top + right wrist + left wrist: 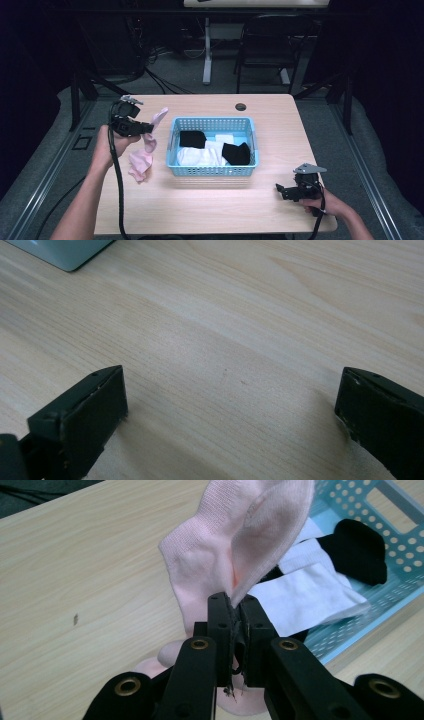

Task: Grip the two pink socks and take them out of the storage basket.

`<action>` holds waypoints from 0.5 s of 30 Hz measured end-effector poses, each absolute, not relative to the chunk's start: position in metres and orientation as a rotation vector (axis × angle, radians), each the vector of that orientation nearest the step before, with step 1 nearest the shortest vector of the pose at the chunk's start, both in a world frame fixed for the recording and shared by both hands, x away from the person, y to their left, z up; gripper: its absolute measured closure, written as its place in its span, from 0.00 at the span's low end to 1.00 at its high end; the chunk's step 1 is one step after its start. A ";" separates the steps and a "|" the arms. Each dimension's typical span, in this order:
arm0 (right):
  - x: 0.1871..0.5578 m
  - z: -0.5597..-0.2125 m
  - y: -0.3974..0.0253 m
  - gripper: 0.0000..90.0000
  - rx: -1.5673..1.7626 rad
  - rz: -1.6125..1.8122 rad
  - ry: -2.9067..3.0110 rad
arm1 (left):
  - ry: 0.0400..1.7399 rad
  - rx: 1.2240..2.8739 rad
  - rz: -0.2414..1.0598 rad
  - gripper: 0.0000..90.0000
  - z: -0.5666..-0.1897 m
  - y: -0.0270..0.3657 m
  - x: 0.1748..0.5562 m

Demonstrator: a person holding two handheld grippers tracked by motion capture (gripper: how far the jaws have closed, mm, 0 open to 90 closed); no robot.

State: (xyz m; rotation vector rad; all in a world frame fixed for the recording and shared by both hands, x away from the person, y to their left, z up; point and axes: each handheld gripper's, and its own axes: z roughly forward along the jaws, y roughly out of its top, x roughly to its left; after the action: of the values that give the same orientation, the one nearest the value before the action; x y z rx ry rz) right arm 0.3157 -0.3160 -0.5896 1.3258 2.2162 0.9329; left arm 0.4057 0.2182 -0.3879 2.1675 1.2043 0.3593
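My left gripper is shut on a pink sock, held up above the table just left of the blue basket. A second pink sock lies on the table below it. In the basket lie black socks and white socks. My right gripper rests low over bare wood at the table's front right, jaws wide open with nothing between them.
The wooden table has a round cable hole near its far edge. A black chair and a table leg stand on the floor beyond. A corner of the basket shows in the right gripper view.
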 end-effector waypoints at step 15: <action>0.316 -0.590 -0.316 0.00 1.325 0.933 2.216 | 1.385 2.105 0.355 0.95 -0.421 0.270 0.396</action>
State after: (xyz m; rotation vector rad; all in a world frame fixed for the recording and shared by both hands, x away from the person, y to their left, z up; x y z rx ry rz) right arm 0.3157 -0.3160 -0.5896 1.3255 2.2158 0.9330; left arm 0.3964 0.2705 -0.4212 2.1048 1.3855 0.3549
